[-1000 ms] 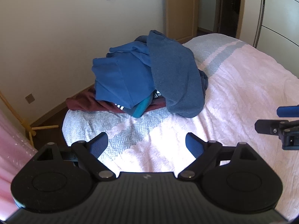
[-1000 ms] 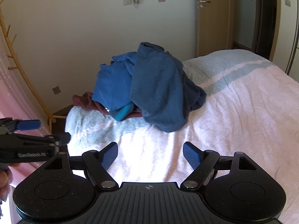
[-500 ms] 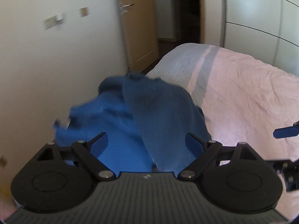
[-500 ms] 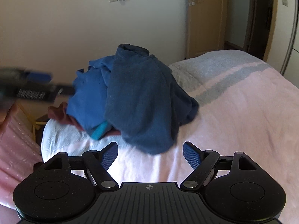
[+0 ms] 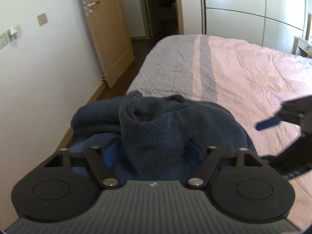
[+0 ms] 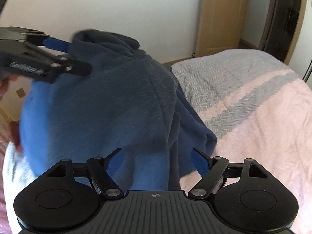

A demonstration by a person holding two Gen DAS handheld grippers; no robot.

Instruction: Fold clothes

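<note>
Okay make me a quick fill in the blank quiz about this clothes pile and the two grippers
1. The clothes pile lies on a ____.
2. The garment on top is dark ____.
3. Both the left gripper and the right gripper have their jaws ____.
4. The door beyond the bed is made of ____.

Missing words: bed; blue; open; wood

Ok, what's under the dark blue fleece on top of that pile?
Under the dark blue fleece a brighter blue garment shows on its left side, with a sliver of maroon fabric lower. Anything deeper is covered; the pile sits on the bed.
</note>
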